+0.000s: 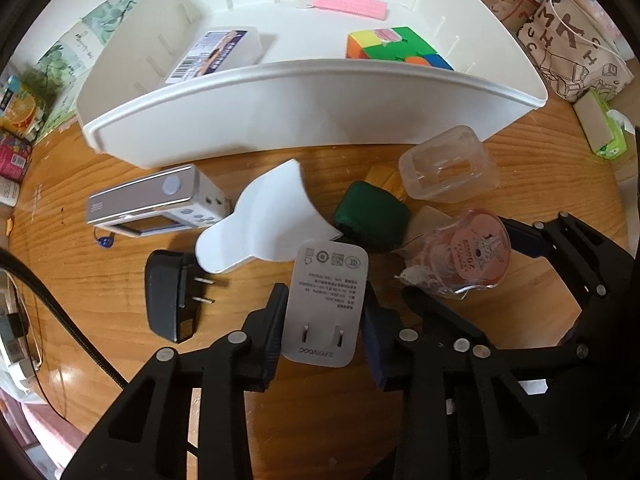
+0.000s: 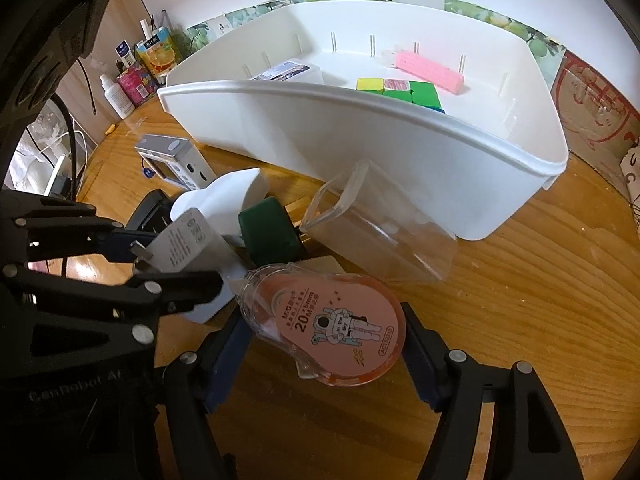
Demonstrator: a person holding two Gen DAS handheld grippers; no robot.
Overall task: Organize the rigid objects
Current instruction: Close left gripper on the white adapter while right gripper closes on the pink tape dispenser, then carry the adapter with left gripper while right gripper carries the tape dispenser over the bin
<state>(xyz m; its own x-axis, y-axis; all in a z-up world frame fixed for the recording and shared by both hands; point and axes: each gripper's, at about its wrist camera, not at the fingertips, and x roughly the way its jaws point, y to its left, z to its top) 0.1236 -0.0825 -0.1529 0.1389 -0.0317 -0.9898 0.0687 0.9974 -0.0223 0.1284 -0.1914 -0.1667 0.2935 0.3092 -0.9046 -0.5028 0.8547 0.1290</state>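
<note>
Mostly cluttered wooden table point(image 1: 100, 272)

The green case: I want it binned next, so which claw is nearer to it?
Left, though it's close. The left claw grips the white charger just in front of the green case; the right claw straddles the correction tape beside it.
</note>
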